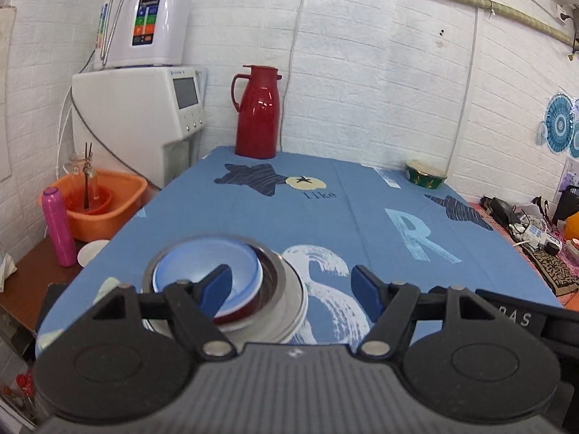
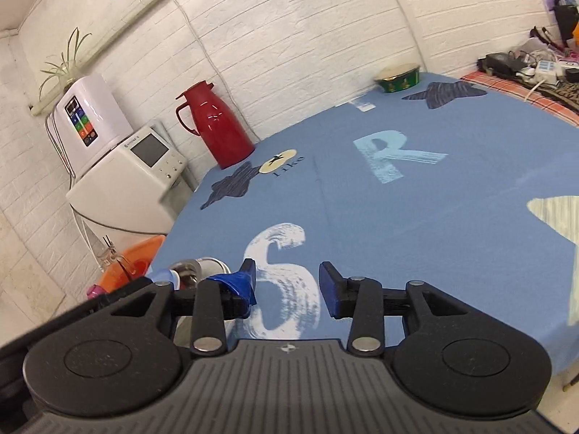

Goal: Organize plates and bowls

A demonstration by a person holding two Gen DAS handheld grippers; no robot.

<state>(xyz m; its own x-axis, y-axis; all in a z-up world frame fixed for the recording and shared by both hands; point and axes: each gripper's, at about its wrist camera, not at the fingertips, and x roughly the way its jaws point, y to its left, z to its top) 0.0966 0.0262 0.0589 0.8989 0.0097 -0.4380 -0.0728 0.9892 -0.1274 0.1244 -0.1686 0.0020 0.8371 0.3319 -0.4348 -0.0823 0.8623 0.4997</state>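
Both hand-held grippers, left (image 1: 291,287) and right (image 2: 286,284), are hovering wide open, holding nothing. The stacked bowls and plates (image 1: 231,289) are sitting near the left front edge of the blue-clothed surface (image 1: 362,217). A red thermos (image 1: 257,112) and a green bowl (image 1: 425,175) are standing far back by the white brick wall.

bowls: 4 (image 1: 208,275) | thermos: 1 (image 1: 257,114) | basin: 1 (image 1: 108,213)

Left gripper (image 1: 291,285): jaws wide apart, lower centre.
Stacked bowls (image 1: 217,282): lower left, on blue tablecloth (image 1: 325,217).
Red jug (image 1: 257,112): upper centre.
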